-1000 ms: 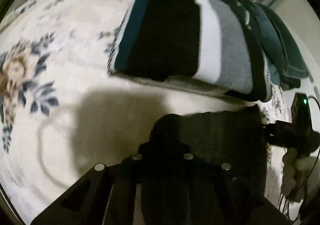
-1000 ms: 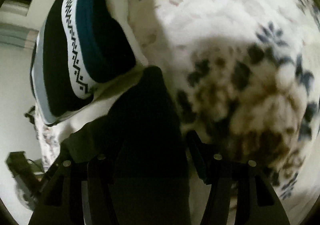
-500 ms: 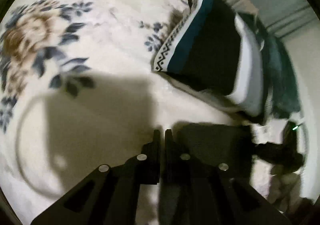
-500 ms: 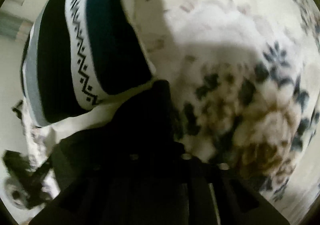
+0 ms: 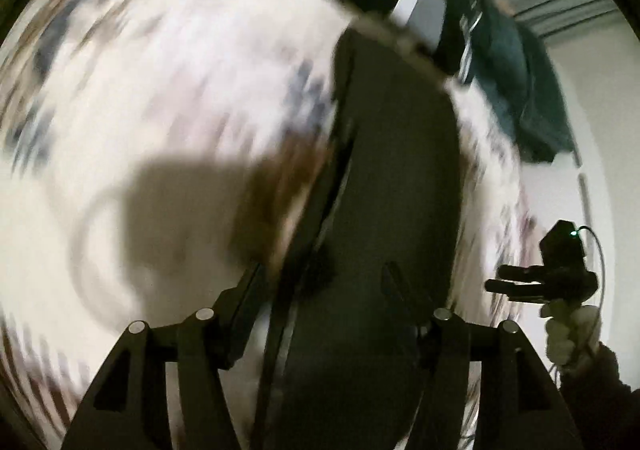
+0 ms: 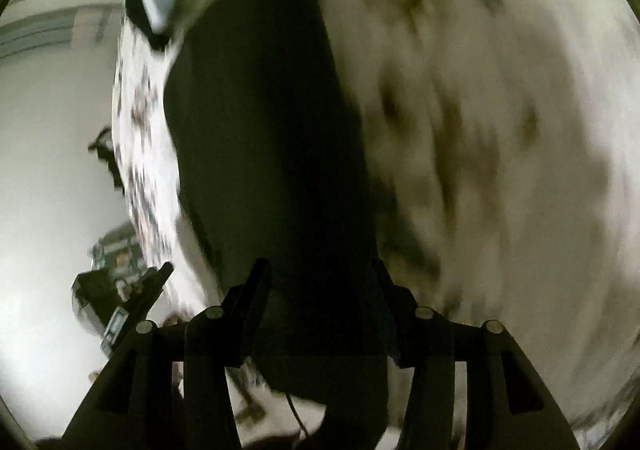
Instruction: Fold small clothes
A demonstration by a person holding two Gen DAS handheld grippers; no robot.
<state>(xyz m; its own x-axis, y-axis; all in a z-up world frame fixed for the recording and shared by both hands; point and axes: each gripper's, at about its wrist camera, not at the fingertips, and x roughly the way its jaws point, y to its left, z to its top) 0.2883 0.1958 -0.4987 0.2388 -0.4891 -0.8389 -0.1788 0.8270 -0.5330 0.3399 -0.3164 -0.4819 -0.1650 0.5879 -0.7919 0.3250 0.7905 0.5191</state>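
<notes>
- Left wrist view: the left gripper (image 5: 320, 282) has just been spreading its jaws; the dark garment (image 5: 396, 154) lies between them, unpinched (blur hides contact).
- Its long axis runs straight ahead across the floral bed (image 5: 168, 98) toward the folded stack (image 5: 404, 2) near the far edge.
- The right gripper (image 6: 318, 282), jaws likewise just spreading, straddles the garment's other side.

Both grippers have just been opening. The left gripper (image 5: 320, 286) and right gripper (image 6: 316, 282) now stand spread, with the dark garment (image 5: 396, 154) lying long between the jaws, no longer bunched near them. Both views now blur.
</notes>
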